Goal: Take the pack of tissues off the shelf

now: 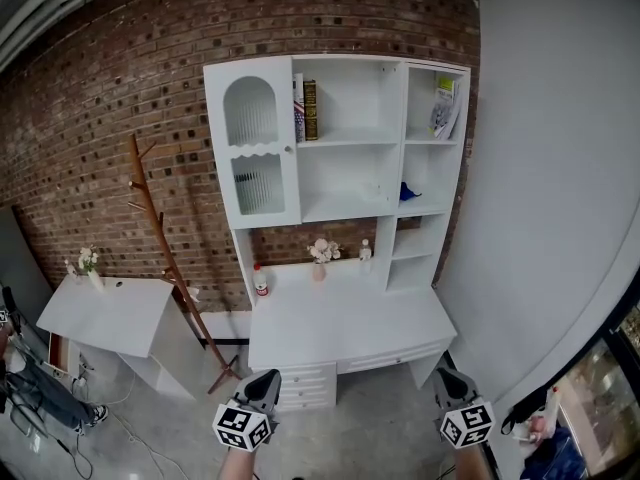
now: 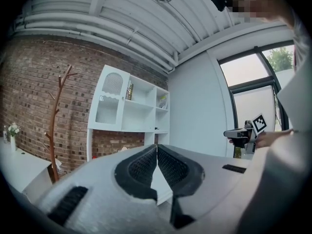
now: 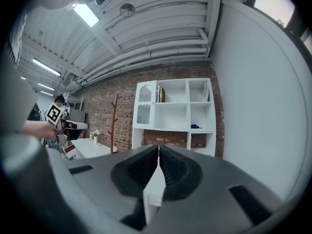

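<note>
A white shelf unit stands on a white desk against the brick wall. A small blue thing lies in its right middle compartment, also small in the right gripper view; whether it is the tissue pack I cannot tell. A white and green packet leans in the top right compartment. Both grippers are low at the frame's bottom, well short of the desk. My left gripper is shut with nothing in it, its jaws meeting. The same goes for my right gripper, jaws touching.
The desk top carries a flower vase and a red-capped bottle. Books stand on the top shelf. A wooden coat stand and a small white table are at left, a grey wall at right.
</note>
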`<state>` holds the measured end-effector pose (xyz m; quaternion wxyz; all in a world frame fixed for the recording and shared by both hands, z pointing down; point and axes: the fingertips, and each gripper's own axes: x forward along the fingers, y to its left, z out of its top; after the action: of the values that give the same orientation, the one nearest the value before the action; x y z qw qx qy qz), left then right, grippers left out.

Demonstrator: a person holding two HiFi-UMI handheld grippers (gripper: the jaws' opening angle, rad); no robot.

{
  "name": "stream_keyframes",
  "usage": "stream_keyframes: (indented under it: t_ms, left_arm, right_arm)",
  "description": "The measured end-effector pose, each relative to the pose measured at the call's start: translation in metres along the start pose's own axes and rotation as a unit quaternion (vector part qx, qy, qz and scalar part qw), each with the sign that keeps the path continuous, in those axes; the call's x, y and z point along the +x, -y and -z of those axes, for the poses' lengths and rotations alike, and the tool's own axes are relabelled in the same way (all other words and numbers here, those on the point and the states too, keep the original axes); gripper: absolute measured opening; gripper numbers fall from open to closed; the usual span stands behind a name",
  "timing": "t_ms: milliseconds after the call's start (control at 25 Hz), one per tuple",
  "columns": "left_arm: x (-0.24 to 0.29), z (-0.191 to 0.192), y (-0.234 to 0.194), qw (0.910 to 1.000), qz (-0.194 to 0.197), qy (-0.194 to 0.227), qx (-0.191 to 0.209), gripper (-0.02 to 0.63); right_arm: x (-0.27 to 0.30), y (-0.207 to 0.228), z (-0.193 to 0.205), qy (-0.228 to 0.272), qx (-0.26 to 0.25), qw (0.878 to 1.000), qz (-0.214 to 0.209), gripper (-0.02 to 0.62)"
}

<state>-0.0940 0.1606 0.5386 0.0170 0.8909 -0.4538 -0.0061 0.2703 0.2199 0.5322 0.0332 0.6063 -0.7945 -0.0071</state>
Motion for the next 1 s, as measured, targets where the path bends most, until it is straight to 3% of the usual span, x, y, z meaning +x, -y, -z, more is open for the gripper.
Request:
stream_keyframes:
  t_ms: [360, 1000]
  left_arm:
    - [0.009, 0.004, -0.009, 1.0000, 0.004, -0.005, 0.000, 0.026]
    - [0.080, 0.001, -0.073, 0.9998, 0.020, -0.004, -0.006, 0.026]
  right_arm:
    - [0.014, 0.000, 0.006, -0.008, 0.004, 1.000, 0.001, 0.031]
    - [0.095, 0.011, 0.004, -0.014, 0.002, 1.000, 0.024, 0.031]
